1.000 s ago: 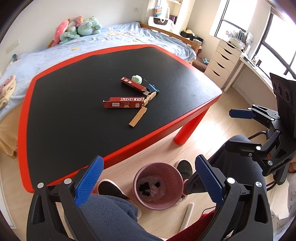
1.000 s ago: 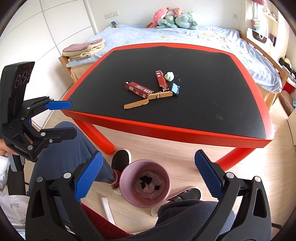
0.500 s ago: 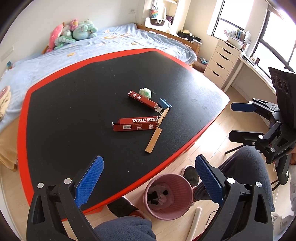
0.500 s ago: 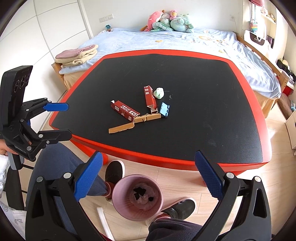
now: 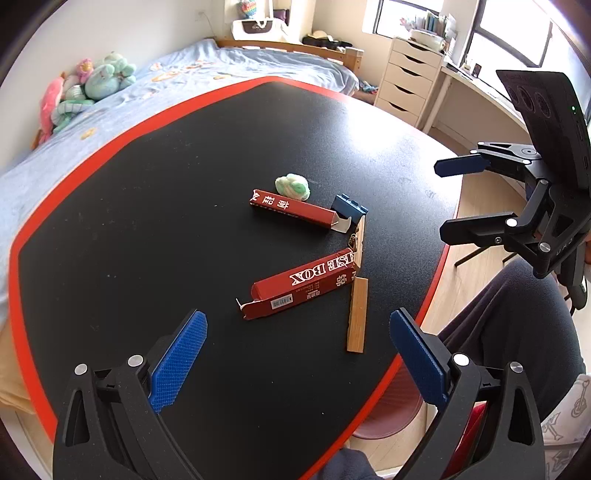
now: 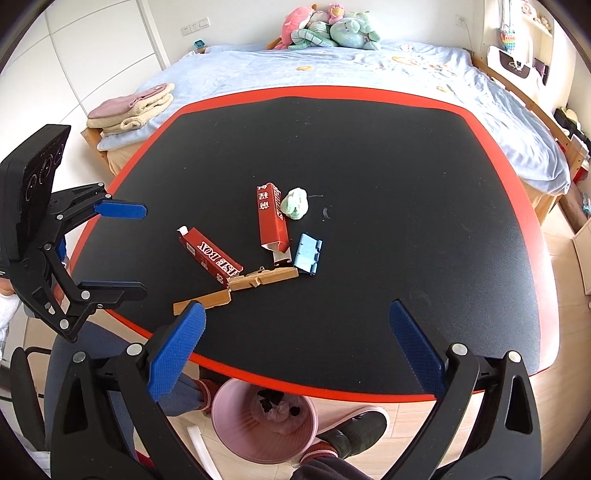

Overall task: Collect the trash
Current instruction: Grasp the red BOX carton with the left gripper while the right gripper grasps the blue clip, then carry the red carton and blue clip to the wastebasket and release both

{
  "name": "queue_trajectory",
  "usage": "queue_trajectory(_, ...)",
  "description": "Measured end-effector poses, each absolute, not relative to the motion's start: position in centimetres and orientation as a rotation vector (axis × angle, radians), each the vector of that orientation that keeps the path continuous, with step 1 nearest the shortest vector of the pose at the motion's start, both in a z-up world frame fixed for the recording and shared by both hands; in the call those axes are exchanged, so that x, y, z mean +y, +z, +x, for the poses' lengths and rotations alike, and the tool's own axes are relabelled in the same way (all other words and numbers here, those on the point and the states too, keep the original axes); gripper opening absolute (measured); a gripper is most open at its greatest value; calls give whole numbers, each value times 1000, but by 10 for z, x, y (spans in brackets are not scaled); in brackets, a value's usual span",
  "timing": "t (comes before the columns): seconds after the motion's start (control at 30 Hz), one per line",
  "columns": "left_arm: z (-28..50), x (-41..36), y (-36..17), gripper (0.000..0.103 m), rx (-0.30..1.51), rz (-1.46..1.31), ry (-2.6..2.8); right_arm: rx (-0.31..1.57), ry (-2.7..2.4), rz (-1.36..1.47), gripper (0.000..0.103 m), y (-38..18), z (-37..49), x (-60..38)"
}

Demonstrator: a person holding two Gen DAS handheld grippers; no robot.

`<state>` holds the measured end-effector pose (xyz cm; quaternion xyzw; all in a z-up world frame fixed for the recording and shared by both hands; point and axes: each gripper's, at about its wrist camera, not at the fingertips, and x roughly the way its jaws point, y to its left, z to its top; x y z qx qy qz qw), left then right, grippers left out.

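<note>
Trash lies in a cluster on the black table with a red rim (image 5: pixel 110 229) (image 6: pixel 406 184): a red box marked BOX (image 5: pixel 301 284) (image 6: pixel 210 254), a second red box (image 5: pixel 291 208) (image 6: pixel 271 218), a wooden strip (image 5: pixel 357 314) (image 6: pixel 236 286), a small blue piece (image 5: pixel 349 208) (image 6: pixel 307 253) and a pale green wad (image 5: pixel 293 186) (image 6: pixel 294 204). My left gripper (image 5: pixel 297 363) (image 6: pixel 122 251) is open and empty, just short of the BOX carton. My right gripper (image 6: pixel 295 349) (image 5: pixel 458 197) is open and empty over the table's near edge.
A pink trash bin (image 6: pixel 264 424) (image 5: pixel 388 417) with dark scraps inside stands on the floor under the table's near edge, between the person's feet. A bed with plush toys (image 6: pixel 332 26) lies beyond the table. White drawers (image 5: pixel 410 79) stand at the right.
Both grippers have risen and moved forward from above the bin and knees to over the table, closer to the trash cluster. Both stayed open and empty.
</note>
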<state>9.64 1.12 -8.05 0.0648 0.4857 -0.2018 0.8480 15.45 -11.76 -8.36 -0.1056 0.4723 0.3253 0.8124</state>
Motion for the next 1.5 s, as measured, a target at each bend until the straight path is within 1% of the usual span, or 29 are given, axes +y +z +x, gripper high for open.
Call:
queue_trajectory(0.33,132,12,-103,95,1035,246,-591,1036,661,-217,98,-103,187,-103)
queue_trajectory(0.37,133,12,-103,93,1031,246,-605,1037,659,-216,98,-105,190,-102)
queue_trajectory(0.5,137,10,-109,74,1037,247,-635,1048,654,-212,98,-113,201,-96)
queue_trajectory(0.57,136,9,-109,73,1024,245,-639,1050,653,-209,98,-117,205,-93)
queue_trajectory(0.63,136,10,-109,69,1016,229,-635,1056,653,-205,93,-120,208,-92)
queue_trajectory(0.7,135,10,-108,57,1012,214,-630,1062,646,-210,80,-123,211,-91)
queue_trajectory(0.73,134,12,-108,53,1011,212,-625,1065,648,-209,78,-124,212,-91)
queue_trajectory(0.77,134,12,-108,45,1012,206,-621,1066,651,-208,76,-125,212,-91)
queue_trajectory(0.8,134,13,-108,39,1014,201,-615,1067,652,-209,72,-126,212,-91)
queue_trajectory(0.9,130,14,-108,31,1018,189,-585,1058,654,-217,61,-127,212,-91)
queue_trajectory(0.93,128,14,-108,30,1019,181,-574,1056,656,-216,59,-127,213,-92)
queue_trajectory(1.0,125,14,-108,26,1021,164,-548,1051,660,-226,48,-126,214,-91)
queue_trajectory(1.03,124,15,-108,25,1023,152,-534,1049,666,-235,45,-126,213,-90)
queue_trajectory(1.1,121,15,-108,20,1021,136,-502,1044,677,-256,35,-126,210,-88)
queue_trajectory(1.13,120,15,-108,19,1020,127,-487,1042,682,-265,33,-126,209,-88)
queue_trajectory(1.2,117,16,-107,17,1020,107,-456,1037,692,-279,23,-126,206,-87)
queue_trajectory(1.23,116,16,-107,16,1022,91,-438,1033,694,-285,19,-126,206,-87)
queue_trajectory(1.27,114,18,-107,14,1023,80,-419,1033,696,-283,19,-126,205,-87)
queue_trajectory(1.5,106,23,-103,14,1024,18,-342,1013,699,-267,19,-120,201,-91)
